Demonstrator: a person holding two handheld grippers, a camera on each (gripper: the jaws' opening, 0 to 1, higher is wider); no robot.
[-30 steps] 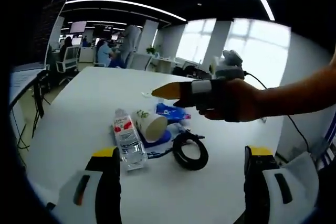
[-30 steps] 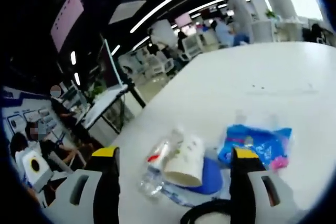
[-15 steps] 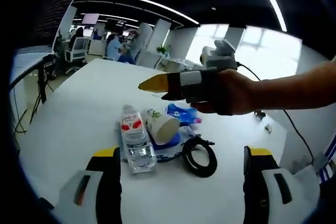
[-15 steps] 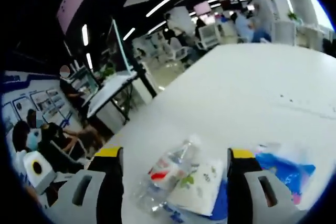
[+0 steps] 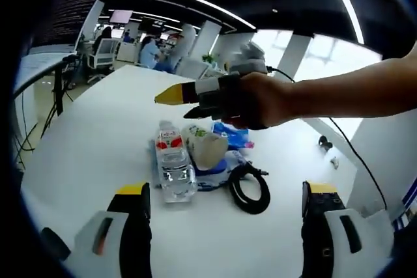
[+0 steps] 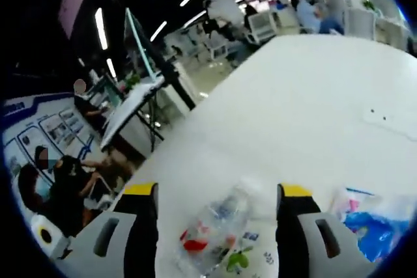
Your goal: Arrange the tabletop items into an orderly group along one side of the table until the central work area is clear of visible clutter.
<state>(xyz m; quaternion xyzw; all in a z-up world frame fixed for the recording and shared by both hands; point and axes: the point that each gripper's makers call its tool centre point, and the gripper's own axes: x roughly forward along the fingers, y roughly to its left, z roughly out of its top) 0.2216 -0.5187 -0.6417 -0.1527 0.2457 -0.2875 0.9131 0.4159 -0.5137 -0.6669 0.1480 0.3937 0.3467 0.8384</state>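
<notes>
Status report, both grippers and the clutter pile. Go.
Left gripper open, empty, short of the pile. Right gripper open over the water bottle. Bottle, paper cup, blue packet, black cable coil clustered mid-table. Nothing blocking.

You are looking at a white table point(image 5: 85, 141) carrying a tight cluster of things well in from its edges. A clear water bottle point(image 5: 172, 168) is lying on its side, touching a tipped paper cup point(image 5: 204, 148) resting on something flat and blue point(image 5: 212, 172). A blue packet point(image 5: 231, 136) is lying just behind them, and a coiled black cable point(image 5: 249, 189) is sitting beside the cup.
</notes>
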